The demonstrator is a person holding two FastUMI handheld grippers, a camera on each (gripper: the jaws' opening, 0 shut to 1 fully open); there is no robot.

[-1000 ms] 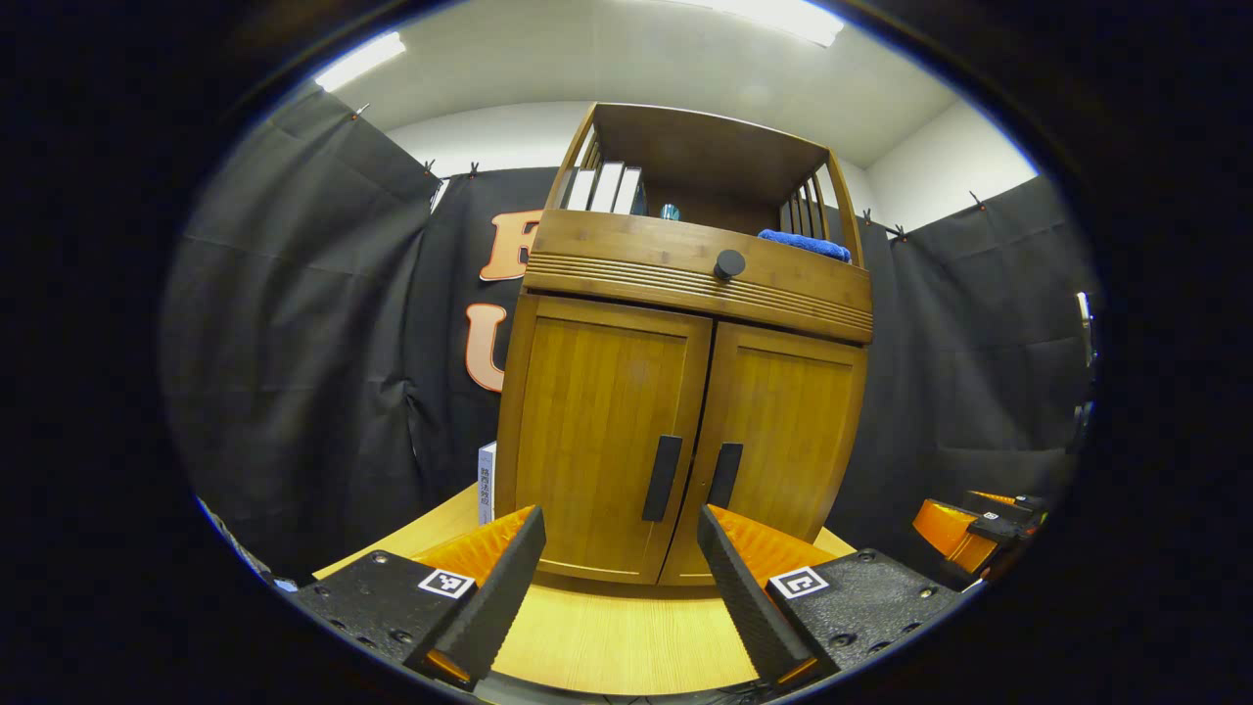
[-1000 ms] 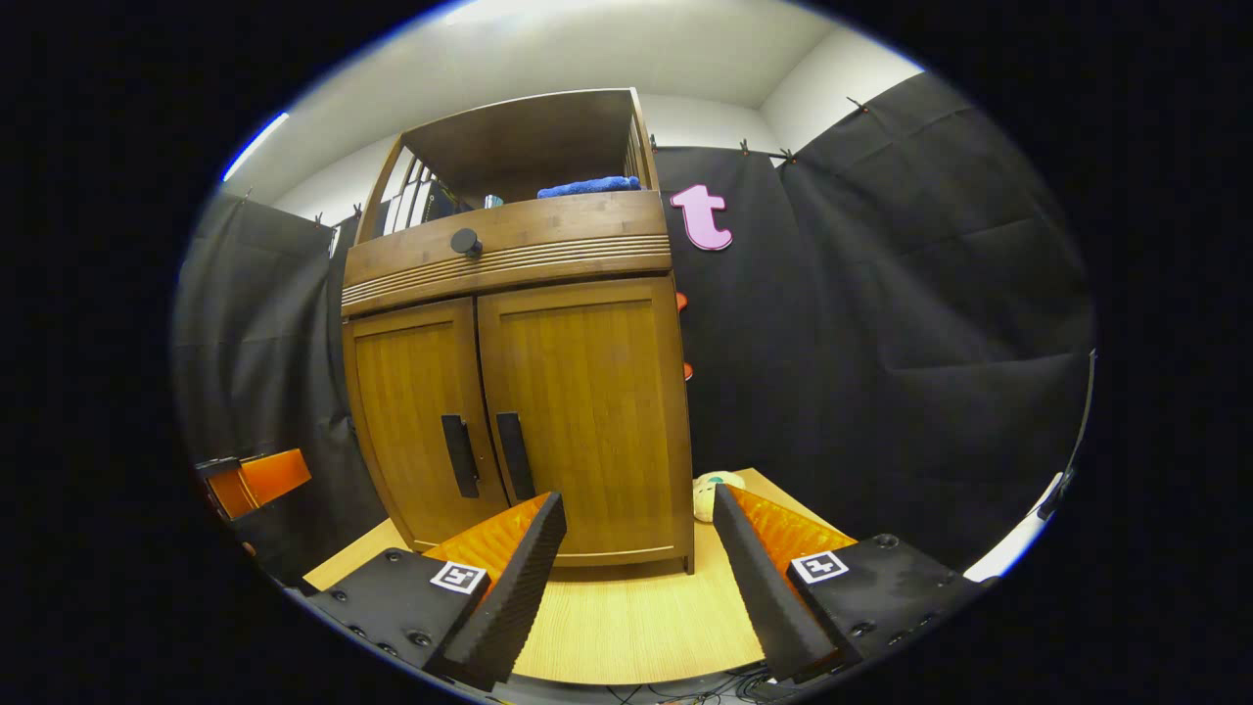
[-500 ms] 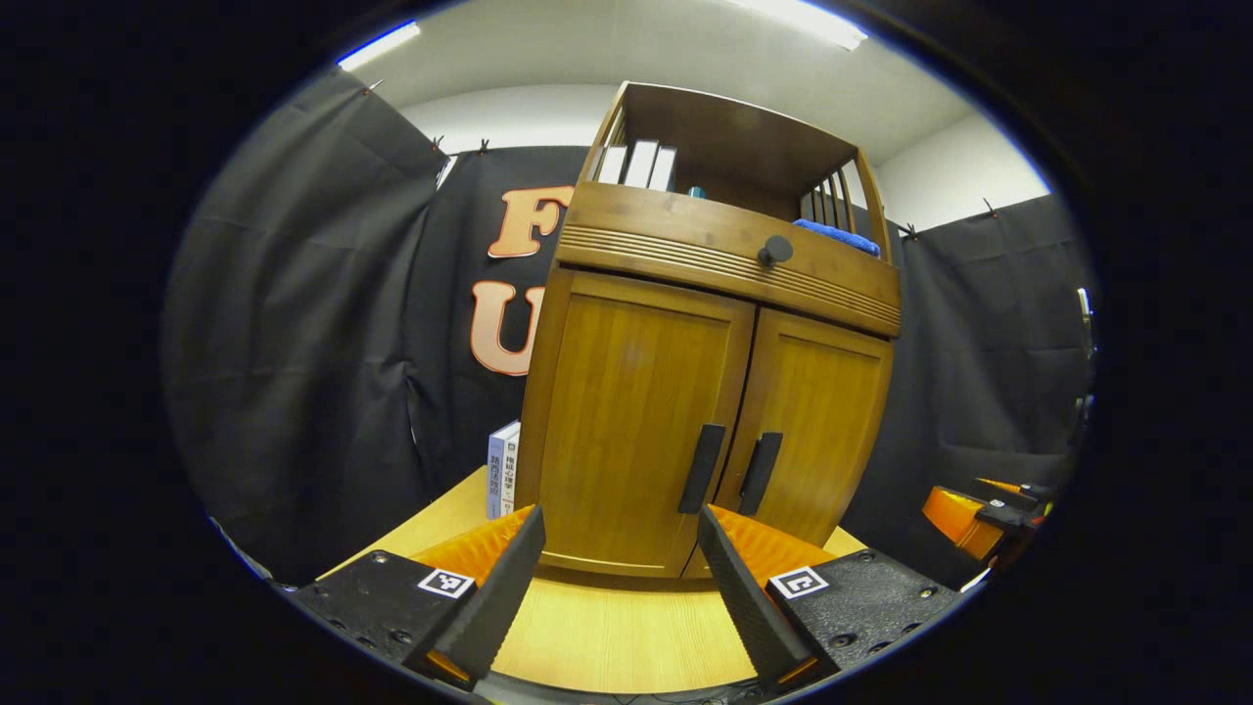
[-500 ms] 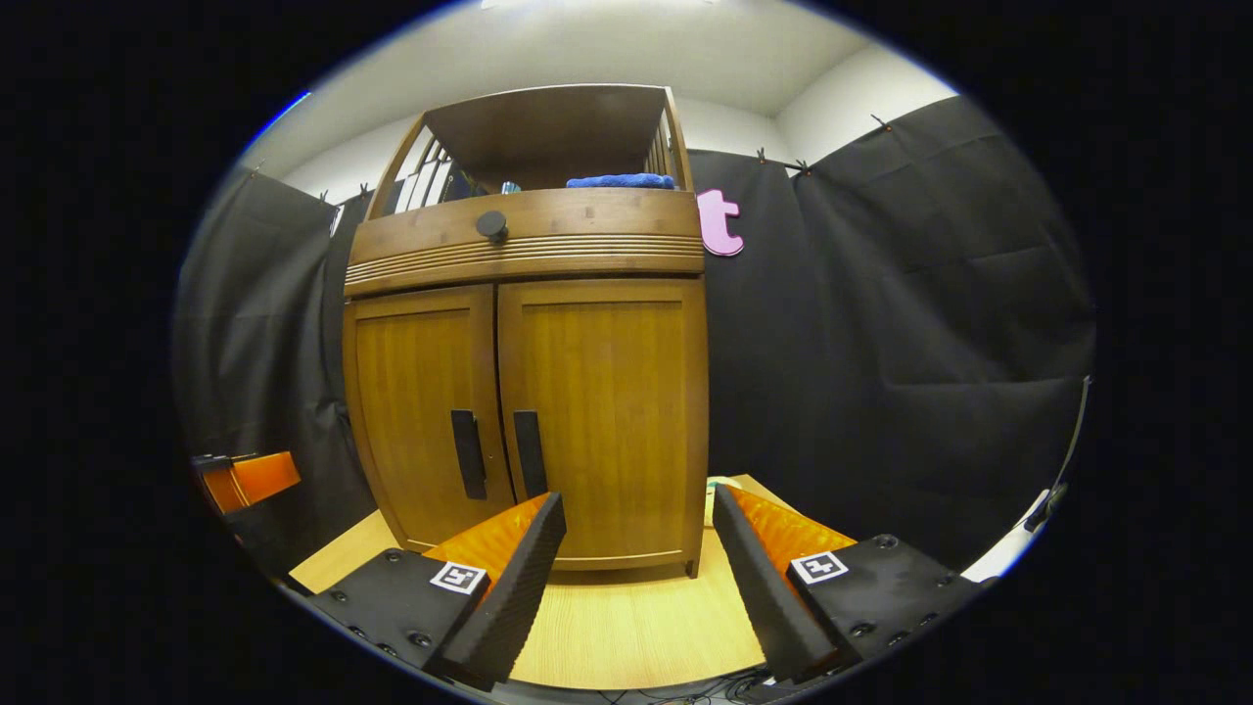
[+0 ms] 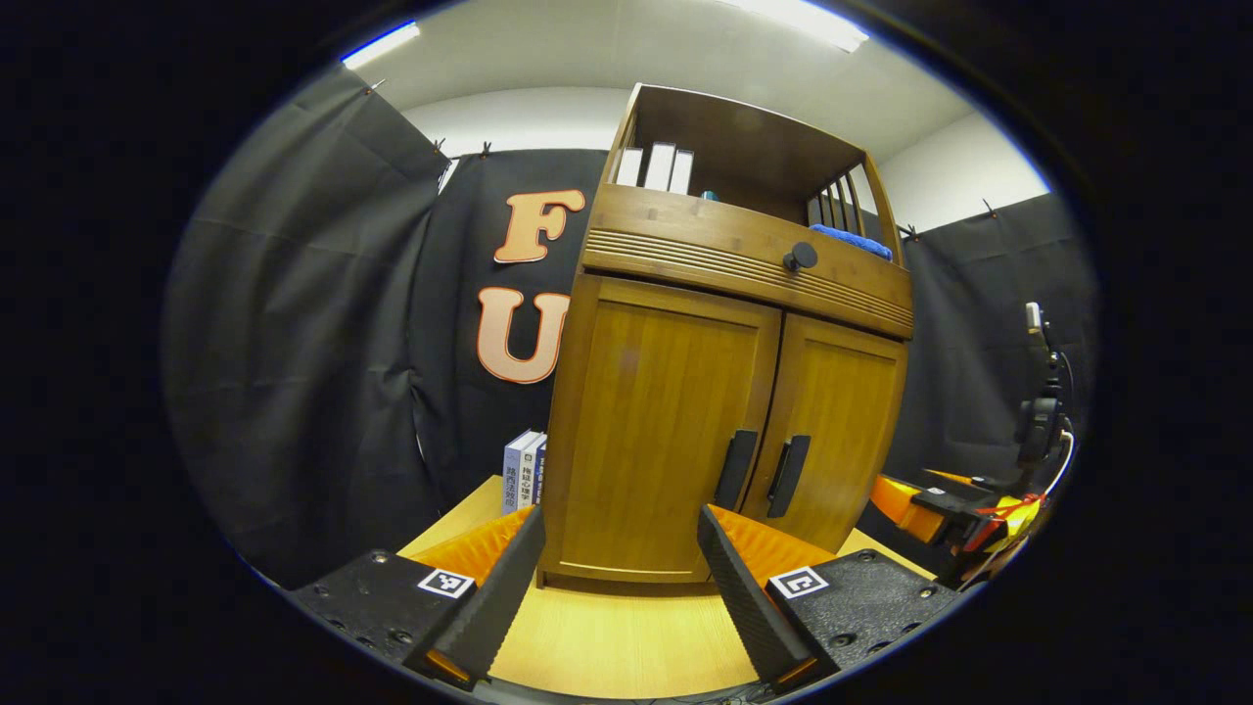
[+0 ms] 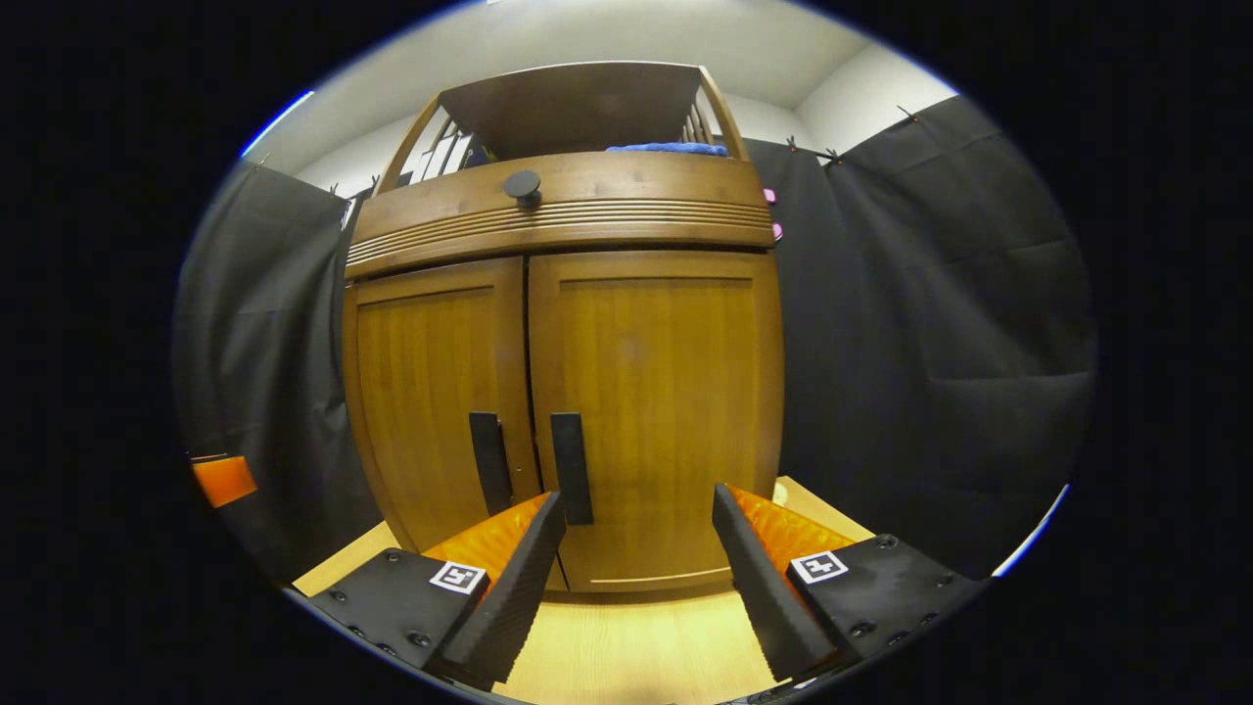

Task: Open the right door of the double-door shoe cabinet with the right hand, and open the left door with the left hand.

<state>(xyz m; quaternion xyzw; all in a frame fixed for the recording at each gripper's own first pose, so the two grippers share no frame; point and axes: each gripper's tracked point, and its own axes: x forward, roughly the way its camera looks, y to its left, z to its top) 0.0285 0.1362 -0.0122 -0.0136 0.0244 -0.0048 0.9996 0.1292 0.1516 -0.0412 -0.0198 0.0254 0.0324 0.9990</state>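
Both tools (image 5: pixel 620 548) (image 6: pixel 638 534) spread wide, empty, wooden tabletop (image 5: pixel 607 646), black-draped booth, cabinet doors (image 6: pixel 656 411) closed

Left gripper (image 5: pixel 620 587) and right gripper (image 6: pixel 636 578) alike: ribbed black pads, orange fingers, black screwed mounts with square black-and-white tags

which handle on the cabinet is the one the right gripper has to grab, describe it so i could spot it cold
Start at the wooden shoe cabinet on the table, with its two closed doors below a drawer with a round black knob. Two upright black bar handles sit side by side where the doors meet. Yours is the right door handle, on the wider-looking door just above the right gripper's left finger; the left door handle is its twin.
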